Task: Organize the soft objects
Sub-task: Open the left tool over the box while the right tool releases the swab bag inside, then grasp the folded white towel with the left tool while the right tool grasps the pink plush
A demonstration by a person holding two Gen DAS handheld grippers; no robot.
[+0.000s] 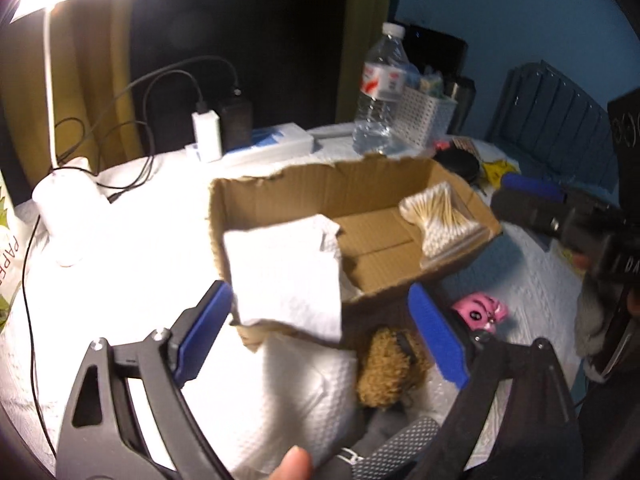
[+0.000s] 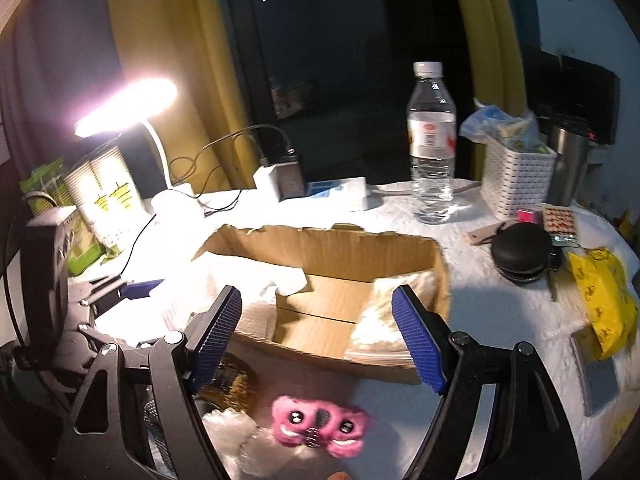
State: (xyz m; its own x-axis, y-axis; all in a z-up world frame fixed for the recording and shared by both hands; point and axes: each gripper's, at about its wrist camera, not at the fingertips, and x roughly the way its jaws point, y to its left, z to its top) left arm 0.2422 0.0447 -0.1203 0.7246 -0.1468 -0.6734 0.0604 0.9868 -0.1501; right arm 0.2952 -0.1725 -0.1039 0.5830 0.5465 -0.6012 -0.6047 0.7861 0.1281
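Observation:
An open cardboard box (image 1: 276,186) (image 2: 332,246) stands on the white-covered table. A white paper towel (image 1: 288,276) (image 2: 280,280) hangs over its near left wall. A bag of cotton swabs (image 1: 436,216) (image 2: 392,312) lies in its right end. In front of the box lie a brown fuzzy toy (image 1: 388,368) (image 2: 232,380) and a pink plush toy (image 1: 480,312) (image 2: 320,424). My left gripper (image 1: 320,332) is open and empty, just before the box's near wall. My right gripper (image 2: 320,336) is open and empty above the pink plush.
A lit desk lamp (image 1: 68,196) (image 2: 128,104), chargers with cables (image 1: 208,132), a water bottle (image 1: 380,88) (image 2: 432,140), a white basket (image 1: 424,116) (image 2: 516,180), a steel cup (image 2: 568,168), a black round case (image 2: 520,256) and a yellow packet (image 2: 604,300) stand around the box.

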